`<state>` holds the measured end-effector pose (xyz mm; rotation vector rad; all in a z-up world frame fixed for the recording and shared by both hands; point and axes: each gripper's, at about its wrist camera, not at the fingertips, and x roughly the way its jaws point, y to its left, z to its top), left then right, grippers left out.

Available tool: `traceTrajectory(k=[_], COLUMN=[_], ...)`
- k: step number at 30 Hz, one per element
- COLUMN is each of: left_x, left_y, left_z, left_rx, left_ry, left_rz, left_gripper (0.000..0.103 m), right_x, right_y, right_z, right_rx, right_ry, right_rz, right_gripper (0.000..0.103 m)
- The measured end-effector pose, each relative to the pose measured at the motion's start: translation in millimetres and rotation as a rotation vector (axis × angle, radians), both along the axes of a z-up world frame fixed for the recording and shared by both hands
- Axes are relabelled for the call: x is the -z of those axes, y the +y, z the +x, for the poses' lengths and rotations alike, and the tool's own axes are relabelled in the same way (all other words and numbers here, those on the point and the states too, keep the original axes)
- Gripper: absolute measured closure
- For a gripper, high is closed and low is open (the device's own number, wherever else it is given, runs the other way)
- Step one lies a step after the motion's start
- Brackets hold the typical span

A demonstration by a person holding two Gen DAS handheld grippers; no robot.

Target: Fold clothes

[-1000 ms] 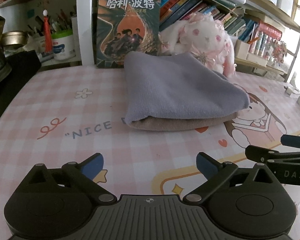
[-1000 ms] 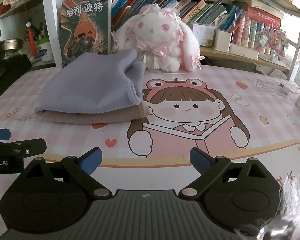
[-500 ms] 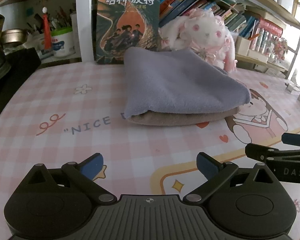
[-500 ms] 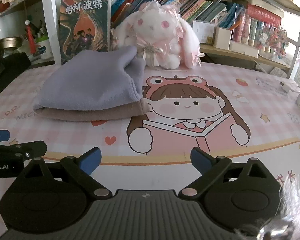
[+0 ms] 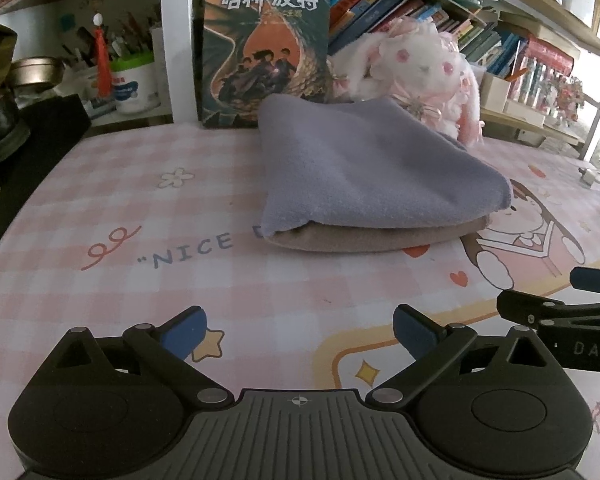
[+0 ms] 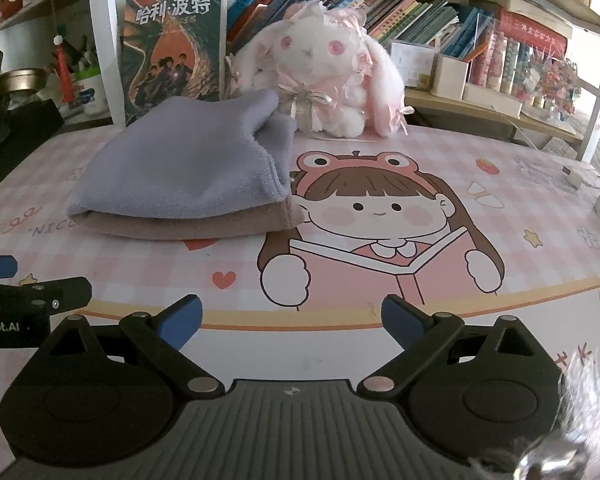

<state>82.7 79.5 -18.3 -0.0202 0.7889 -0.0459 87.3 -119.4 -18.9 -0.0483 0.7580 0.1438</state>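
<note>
Drawn back a little from the folded stack since a second ago, both cameras tilted so the shelf behind sits higher in view; nothing on the desk shifted.

Left gripper (image 5: 300, 330): spread wide, blue pads (image 5: 184, 330) well apart, nothing between them, low over the pink checked desk mat (image 5: 220, 288). Right gripper (image 6: 290, 322): likewise wide open and empty, above the mat's cartoon girl with a book (image 6: 380, 240).

Folded clothes at 12 o'clock from the left gripper and 11 o'clock from the right, well apart from both: lavender fleece piece (image 5: 364, 176) lying on top of a tan piece (image 5: 376, 238), lavender overhanging the tan at the left edge, tan showing along the near edge. From the right wrist, same stack (image 6: 188, 176) with one lavender corner raised toward the back.

Behind the stack at 12 o'clock, upright against the shelf: Harry Potter book in Chinese (image 5: 266, 48). Just to its right, touching the back of the lavender piece: white and pink plush rabbit (image 6: 324, 76). Right gripper's finger seen at 3 o'clock in the left wrist view (image 5: 560, 316).
</note>
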Motion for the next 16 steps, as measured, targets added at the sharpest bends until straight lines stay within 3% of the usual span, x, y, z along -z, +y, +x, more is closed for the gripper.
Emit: traceTrajectory(k=[16], left_x=[-0.9], left_y=[-1.5], left_z=[-4.5], left_rx=[0.016], left_ry=[0.003], left_rz=[-0.004], left_gripper=[0.0], right_x=[-0.1], right_y=[0.4], right_z=[-2.0], right_rx=[-0.002], right_ry=[-0.001], right_rz=[-0.001], right_gripper=[0.006])
